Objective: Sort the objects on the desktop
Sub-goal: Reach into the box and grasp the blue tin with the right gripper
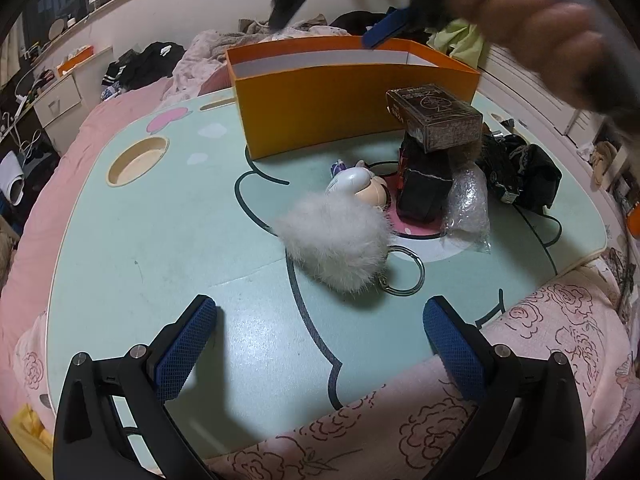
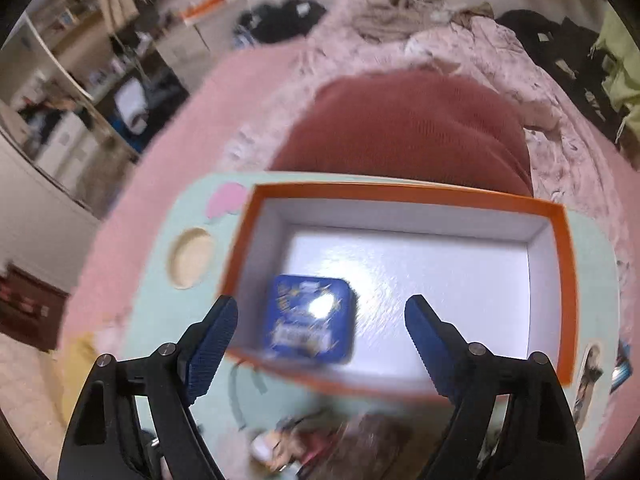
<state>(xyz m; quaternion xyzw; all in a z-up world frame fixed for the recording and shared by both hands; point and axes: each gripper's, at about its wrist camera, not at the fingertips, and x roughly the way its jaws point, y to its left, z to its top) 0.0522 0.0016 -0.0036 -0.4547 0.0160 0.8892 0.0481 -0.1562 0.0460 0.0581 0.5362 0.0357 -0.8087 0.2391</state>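
An orange box (image 1: 320, 116) with a white inside stands at the back of the mint lap table (image 1: 160, 240). In front of it lie a white fluffy keychain (image 1: 336, 242), a small figure (image 1: 360, 184), a black box (image 1: 424, 188) with a dark card box (image 1: 436, 120) on top, a bubble-wrap bag (image 1: 468, 208) and a black pouch (image 1: 524, 176). My left gripper (image 1: 320, 320) is open and empty, low over the near table. My right gripper (image 2: 320, 324) is open above the orange box (image 2: 560, 280); a blue tin (image 2: 310, 318) lies inside, below the fingers. The right gripper's finger shows blurred in the left wrist view (image 1: 388, 30).
The table sits on a pink flowered bedspread (image 1: 520, 400). It has a round cup recess (image 1: 138, 160) at the left. Clothes are piled on the bed behind (image 1: 144, 60). A red cushion (image 2: 404, 128) lies behind the box.
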